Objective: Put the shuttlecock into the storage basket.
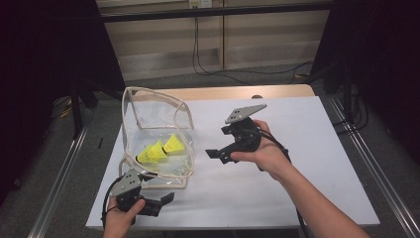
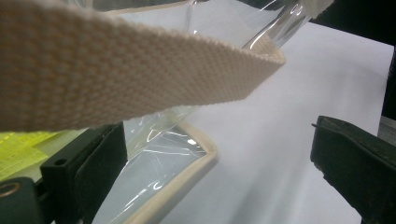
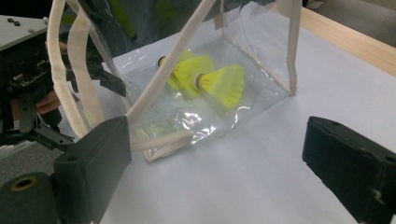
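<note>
A white surface (image 1: 307, 148) with a wooden far edge stands on grey floor (image 1: 99, 124). Behind it, black cables (image 1: 198, 59) hang before pale wall panels (image 1: 163, 44). Dark curtains flank both sides.

A clear plastic bag with cream fabric trim (image 1: 157, 111) lies on its side at the left of the white worktop (image 1: 297, 148), mouth gaping open. Inside it rest yellow feathered shuttlecocks (image 1: 161, 148), side by side and touching.

Your table (image 1: 297, 148) wears a white cover (bare wood shows along its far edge); the clear bag (image 1: 156, 134) lies on it, left of centre frame.
</note>
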